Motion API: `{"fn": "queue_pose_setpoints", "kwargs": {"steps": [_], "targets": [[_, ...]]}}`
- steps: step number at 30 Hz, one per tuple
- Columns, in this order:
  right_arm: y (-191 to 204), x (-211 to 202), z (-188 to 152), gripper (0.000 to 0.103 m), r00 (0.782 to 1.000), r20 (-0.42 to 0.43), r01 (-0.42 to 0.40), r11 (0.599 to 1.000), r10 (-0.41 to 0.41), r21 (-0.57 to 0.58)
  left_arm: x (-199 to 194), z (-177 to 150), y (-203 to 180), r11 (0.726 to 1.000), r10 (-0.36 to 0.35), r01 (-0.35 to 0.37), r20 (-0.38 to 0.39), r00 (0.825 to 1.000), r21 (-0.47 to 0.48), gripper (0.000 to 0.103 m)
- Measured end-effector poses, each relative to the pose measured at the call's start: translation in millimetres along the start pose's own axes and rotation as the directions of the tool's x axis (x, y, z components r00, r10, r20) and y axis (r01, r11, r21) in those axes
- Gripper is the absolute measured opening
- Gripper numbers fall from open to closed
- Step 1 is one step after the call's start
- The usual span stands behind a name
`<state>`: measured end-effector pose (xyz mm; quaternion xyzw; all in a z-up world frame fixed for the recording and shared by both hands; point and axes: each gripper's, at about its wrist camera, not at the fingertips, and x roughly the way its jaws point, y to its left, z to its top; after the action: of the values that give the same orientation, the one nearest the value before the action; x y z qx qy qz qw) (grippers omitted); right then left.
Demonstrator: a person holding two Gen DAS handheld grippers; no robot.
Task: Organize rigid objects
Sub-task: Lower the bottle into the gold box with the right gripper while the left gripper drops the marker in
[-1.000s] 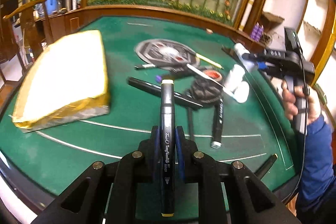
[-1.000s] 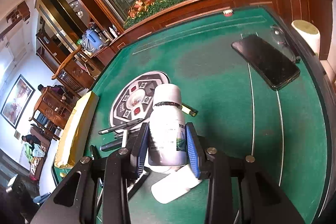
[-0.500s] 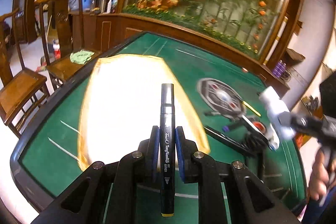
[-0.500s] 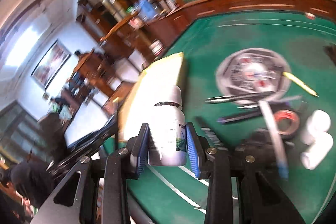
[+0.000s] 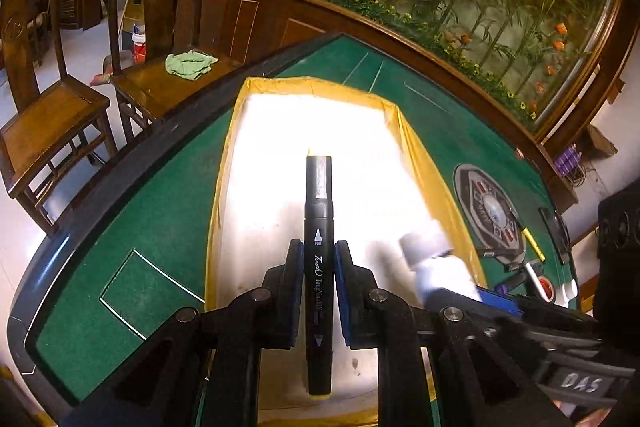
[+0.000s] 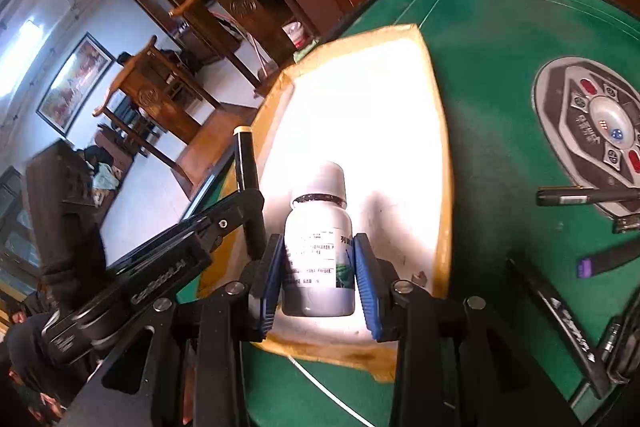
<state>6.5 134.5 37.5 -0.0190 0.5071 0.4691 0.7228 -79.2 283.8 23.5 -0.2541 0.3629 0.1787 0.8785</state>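
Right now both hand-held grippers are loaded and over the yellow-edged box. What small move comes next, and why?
Probably lower the left hand-held gripper a little and release the black marker into the yellow-edged box. It is shut on the marker over the box's white interior. The right hand-held gripper, shut on the white bottle, hangs close alongside, so go one at a time.

green table (image 5: 168, 195) bears yellow-rimmed tray (image 5: 424, 163), pens (image 6: 584, 195).

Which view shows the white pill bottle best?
The right wrist view: the white pill bottle sits sharp and centred between the right gripper's pads, label readable. The left wrist view shows it only as a blurred white shape at the right, over the box.
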Motion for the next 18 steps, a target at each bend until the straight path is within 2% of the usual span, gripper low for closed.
{"fn": "queue_pose_setpoints", "kwargs": {"steps": [8, 14, 15, 17, 18], "targets": [[13.9, 19.2, -7.9, 0.033, 0.992, 0.007, 0.123, 0.986, -0.123, -0.108, 12.7, -4.2, 1.4, 0.999, 0.040, -0.039, -0.015, 0.999, 0.026, 0.015], [19.9, 19.5, -16.3, 0.034, 0.987, 0.039, 0.163, 0.975, -0.159, -0.152, 9.8, -7.1, -1.7, 0.996, 0.073, -0.074, 0.013, 0.997, 0.054, 0.016], [20.1, 19.0, -16.1, 0.034, 0.987, 0.044, 0.162, 0.975, -0.157, -0.154, 9.1, -7.1, -1.7, 0.996, 0.073, -0.074, 0.016, 0.997, 0.058, 0.018], [18.9, 13.4, -17.8, 0.036, 0.990, 0.056, 0.140, 0.978, -0.133, -0.153, 7.1, -8.7, -2.5, 0.995, 0.073, -0.075, 0.024, 0.997, 0.059, 0.036], [18.2, 10.1, -17.9, 0.037, 0.991, 0.059, 0.131, 0.980, -0.124, -0.150, 5.7, -9.2, -2.5, 0.996, 0.073, -0.075, 0.029, 0.997, 0.056, 0.040]]}}
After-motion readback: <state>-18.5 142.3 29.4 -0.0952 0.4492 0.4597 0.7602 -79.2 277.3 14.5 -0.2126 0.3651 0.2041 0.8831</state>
